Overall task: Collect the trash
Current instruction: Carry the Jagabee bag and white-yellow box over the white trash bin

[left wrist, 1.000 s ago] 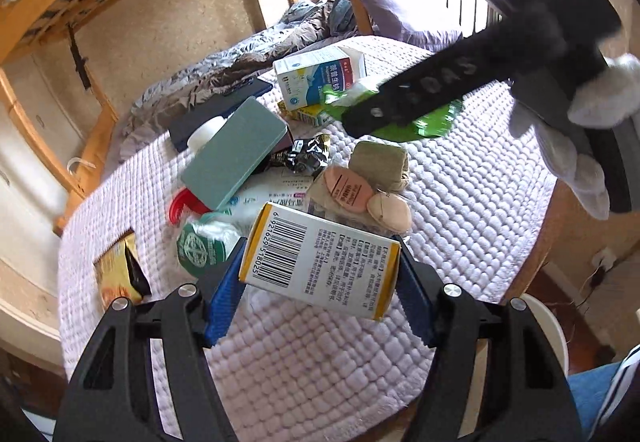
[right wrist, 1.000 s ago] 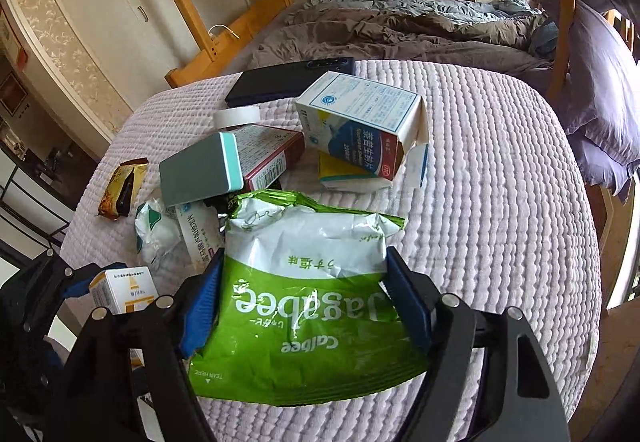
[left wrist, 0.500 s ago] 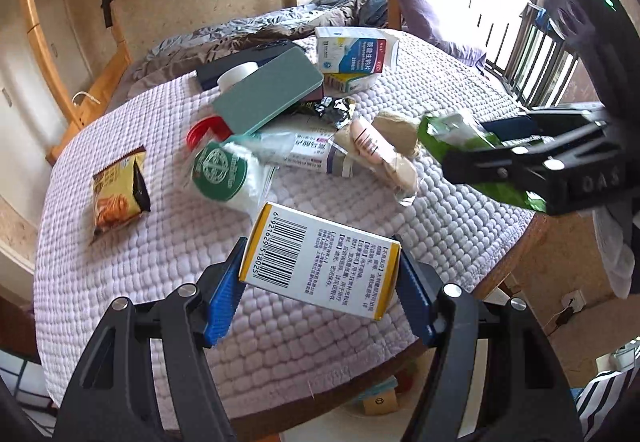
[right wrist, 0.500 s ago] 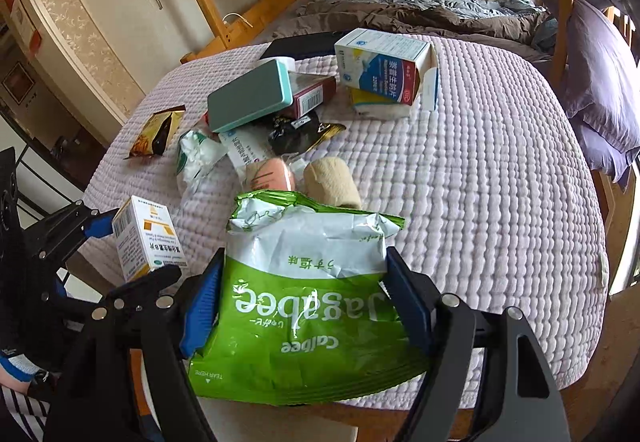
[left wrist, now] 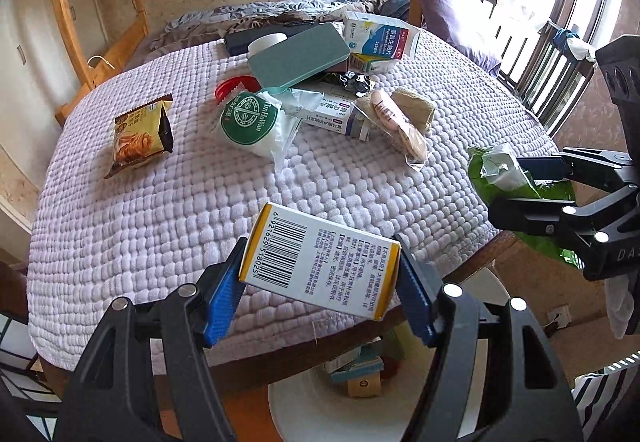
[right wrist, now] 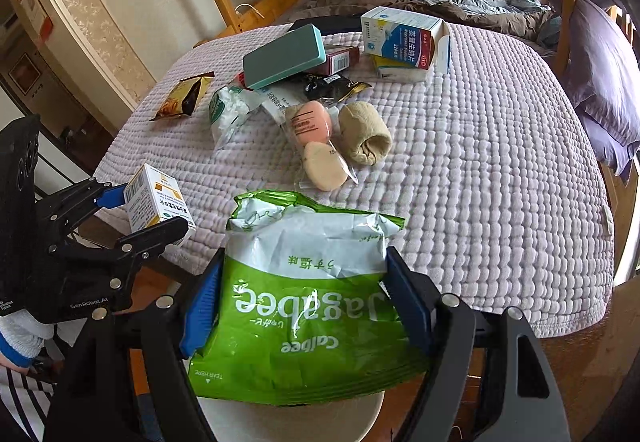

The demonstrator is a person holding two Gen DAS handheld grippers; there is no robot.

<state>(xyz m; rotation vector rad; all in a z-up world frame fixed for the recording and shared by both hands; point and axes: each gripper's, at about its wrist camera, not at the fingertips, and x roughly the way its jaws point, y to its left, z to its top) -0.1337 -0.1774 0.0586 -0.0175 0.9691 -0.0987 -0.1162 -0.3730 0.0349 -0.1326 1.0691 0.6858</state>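
Box [left wrist: 320, 260] in gripper [left wrist: 322, 284], now off-table

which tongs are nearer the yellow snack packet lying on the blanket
Left. The left tongs, clamped on the barcode box, sit at the table edge on the yellow snack packet's side; the right tongs, holding the green bag, are farther along the edge.

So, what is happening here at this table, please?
A person is clearing trash with two handheld grippers. The left gripper is clamped on a small white and yellow box, and the right gripper holds a green snack bag. Both hang beyond the table's edge, above a white bin. A brown snack packet and other clutter lie on the quilted cover.
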